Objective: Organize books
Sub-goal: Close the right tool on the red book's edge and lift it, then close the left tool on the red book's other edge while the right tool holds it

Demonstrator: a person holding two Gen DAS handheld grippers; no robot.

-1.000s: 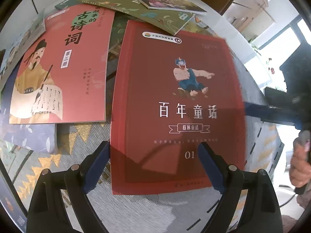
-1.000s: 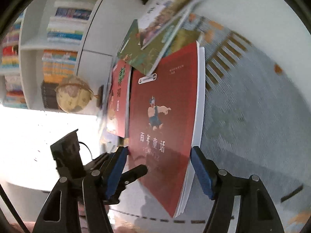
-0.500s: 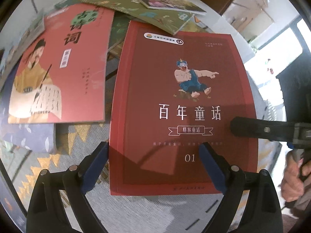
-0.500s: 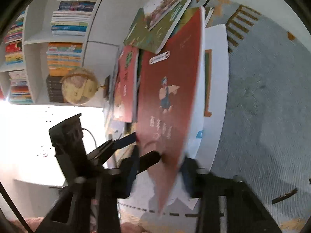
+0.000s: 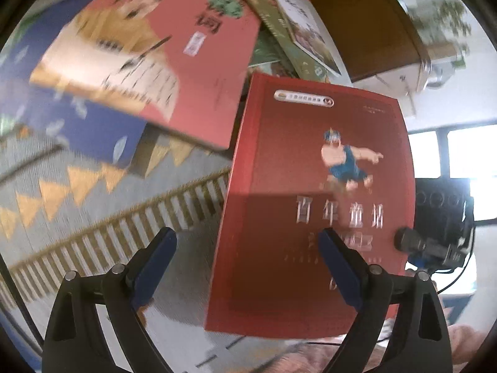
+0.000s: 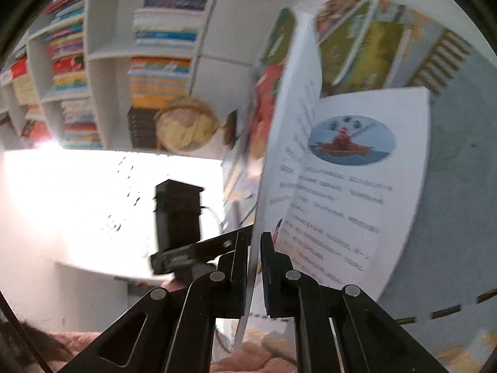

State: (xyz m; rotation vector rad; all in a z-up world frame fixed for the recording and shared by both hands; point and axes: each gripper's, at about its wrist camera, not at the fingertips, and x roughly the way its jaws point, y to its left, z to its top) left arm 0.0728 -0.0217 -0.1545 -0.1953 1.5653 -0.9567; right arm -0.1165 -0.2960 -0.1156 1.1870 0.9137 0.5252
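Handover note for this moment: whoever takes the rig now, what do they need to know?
Right tongs: shut on the red book, gripping its edge; it is tilted up off the rug, pages open toward the right camera.
Left tongs: open, holding nothing, by the red book's lower part.
Other books: pink book lies on a blue one; green ones behind, all loose on the rug.
Done: one book picked up.
Left: likely move it to the shelves, then the rest.
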